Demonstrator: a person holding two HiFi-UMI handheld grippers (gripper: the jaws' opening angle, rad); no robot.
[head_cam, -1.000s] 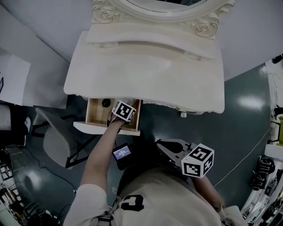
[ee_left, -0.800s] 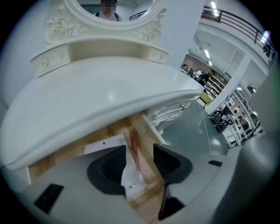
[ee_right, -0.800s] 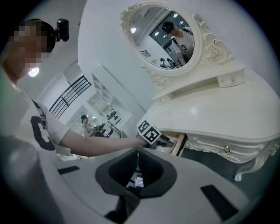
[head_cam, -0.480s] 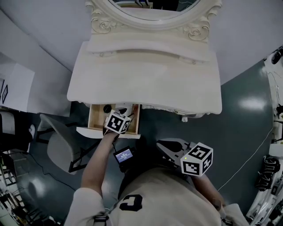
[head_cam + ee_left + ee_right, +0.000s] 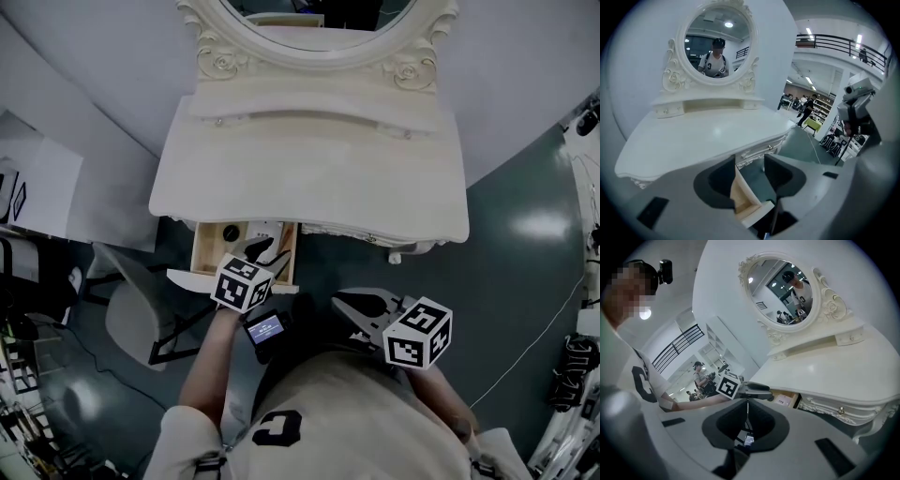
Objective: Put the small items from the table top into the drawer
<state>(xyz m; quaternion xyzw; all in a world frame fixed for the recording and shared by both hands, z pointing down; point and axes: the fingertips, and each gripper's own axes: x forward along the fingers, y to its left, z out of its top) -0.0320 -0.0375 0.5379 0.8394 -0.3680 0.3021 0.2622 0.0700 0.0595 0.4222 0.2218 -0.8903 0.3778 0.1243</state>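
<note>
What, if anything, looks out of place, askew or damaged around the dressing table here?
Nothing stands out. The drawer under the dressing table, at the head view's left, is pulled out with small items inside, which suits the task. Nothing on the table top looks spilled or tipped, and the mirror stands upright and unbroken.

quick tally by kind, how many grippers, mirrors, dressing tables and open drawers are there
grippers: 2 (left gripper, right gripper)
mirror: 1
dressing table: 1
open drawer: 1
total: 5
</note>
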